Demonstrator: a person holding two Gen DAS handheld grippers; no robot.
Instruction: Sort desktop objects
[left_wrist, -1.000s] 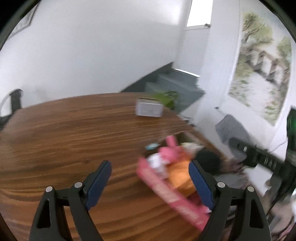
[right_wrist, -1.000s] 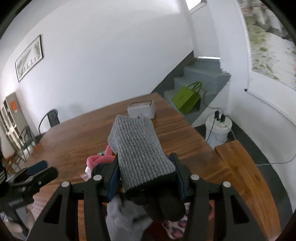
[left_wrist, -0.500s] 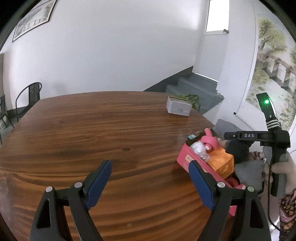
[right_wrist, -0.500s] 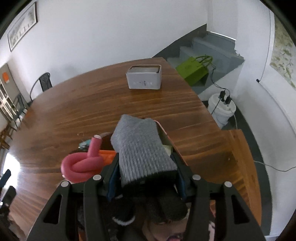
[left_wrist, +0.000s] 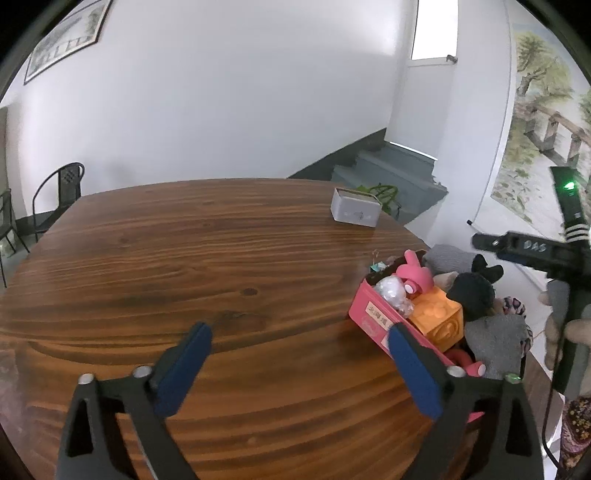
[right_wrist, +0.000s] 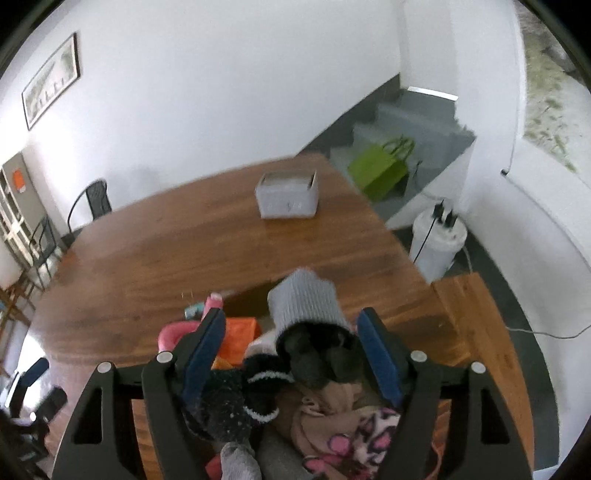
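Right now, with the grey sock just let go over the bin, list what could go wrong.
1. The grey sock lies on top of the heap between the open right tongs, half over the far rim; it may slide out onto the table.
2. The pink bin is overfull and sits near the table edge; a nudge could spill things.
3. The left tongs hover open beside the bin and may bump it.

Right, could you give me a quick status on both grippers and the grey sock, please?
Left gripper open, empty, above table. Right gripper open, grey sock loose between its fingers, over pink bin. Bin crowded with toys and socks.
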